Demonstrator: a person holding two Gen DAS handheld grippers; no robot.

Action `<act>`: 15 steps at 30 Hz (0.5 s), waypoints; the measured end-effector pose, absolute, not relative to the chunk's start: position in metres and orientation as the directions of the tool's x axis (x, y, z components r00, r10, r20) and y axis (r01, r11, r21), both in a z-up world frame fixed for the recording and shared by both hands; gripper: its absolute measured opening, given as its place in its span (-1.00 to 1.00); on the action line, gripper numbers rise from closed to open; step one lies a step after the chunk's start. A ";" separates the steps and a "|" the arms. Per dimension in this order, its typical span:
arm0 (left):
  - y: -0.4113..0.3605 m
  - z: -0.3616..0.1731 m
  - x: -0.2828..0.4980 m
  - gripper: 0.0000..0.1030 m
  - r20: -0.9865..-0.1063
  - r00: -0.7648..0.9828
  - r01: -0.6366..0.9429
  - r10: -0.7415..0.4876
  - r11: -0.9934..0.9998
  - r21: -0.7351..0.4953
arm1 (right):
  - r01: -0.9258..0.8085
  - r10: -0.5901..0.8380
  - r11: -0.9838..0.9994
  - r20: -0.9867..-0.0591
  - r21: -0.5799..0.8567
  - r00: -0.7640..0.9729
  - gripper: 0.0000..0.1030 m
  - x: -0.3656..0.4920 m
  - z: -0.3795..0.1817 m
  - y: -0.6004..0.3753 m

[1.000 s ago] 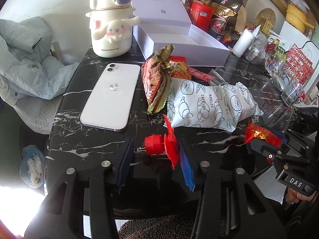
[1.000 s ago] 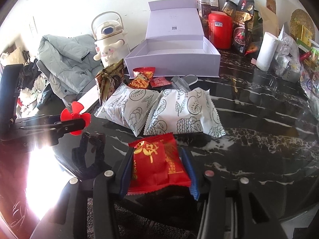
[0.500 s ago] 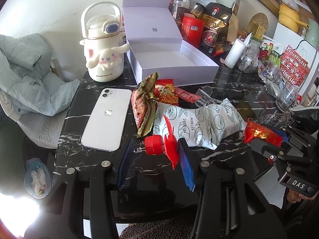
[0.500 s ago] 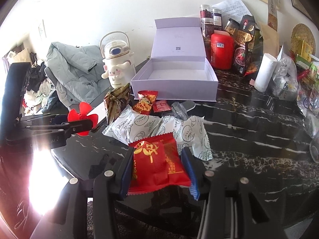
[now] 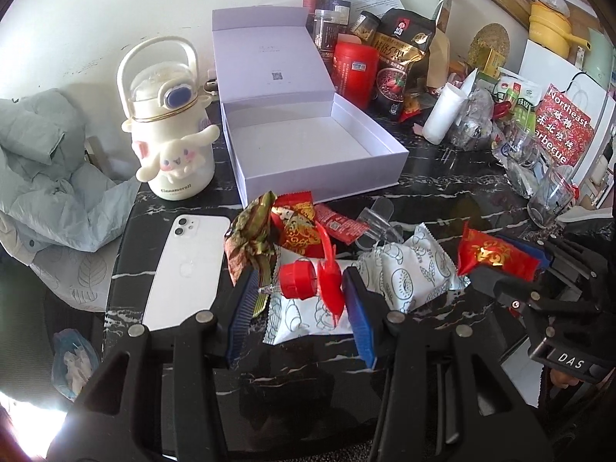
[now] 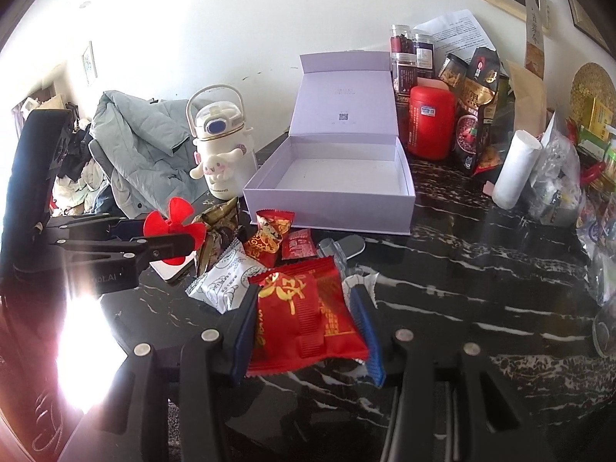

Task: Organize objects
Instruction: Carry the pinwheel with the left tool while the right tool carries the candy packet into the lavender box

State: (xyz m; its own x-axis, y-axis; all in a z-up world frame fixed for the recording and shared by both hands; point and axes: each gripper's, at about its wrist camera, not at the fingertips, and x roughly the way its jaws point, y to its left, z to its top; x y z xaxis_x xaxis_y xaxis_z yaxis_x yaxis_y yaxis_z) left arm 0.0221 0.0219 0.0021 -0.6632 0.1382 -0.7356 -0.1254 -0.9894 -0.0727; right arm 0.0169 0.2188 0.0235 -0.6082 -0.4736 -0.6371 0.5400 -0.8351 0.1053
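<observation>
My left gripper is shut on a small red toy fan, held above the black marble table. In the right wrist view the fan shows at the left in that gripper. My right gripper is shut on a flat red snack packet with gold lettering, also held off the table. From the left wrist view that packet sits at the right. An open, empty lilac box stands at the back of the table, its lid upright.
A white phone lies at the left, near a white cartoon-dog bottle. White pastry packets, a green-gold packet and small red packets lie before the box. A red canister, jars, bags and a glass crowd the back and right.
Both grippers have risen with the fan and the red packet still in them. The table and its packets have dropped lower in both views, and more of the box shows.
</observation>
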 end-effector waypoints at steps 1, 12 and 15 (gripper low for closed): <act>0.023 0.004 0.018 -0.15 -0.735 -0.664 -0.130 0.140 -0.989 -0.071 | 0.541 -0.474 -0.835 -0.634 0.103 -0.611 -0.08 0.013 0.025 0.219; 0.033 0.014 -0.026 -0.15 -0.742 -0.654 -0.163 0.147 -0.985 -0.052 | 0.581 -0.500 -0.810 -0.614 0.082 -0.610 -0.08 -0.026 0.034 0.215; 0.035 0.015 -0.038 -0.15 -0.747 -0.646 -0.172 0.157 -0.983 -0.058 | 0.591 -0.513 -0.802 -0.609 0.089 -0.605 -0.08 -0.038 0.038 0.214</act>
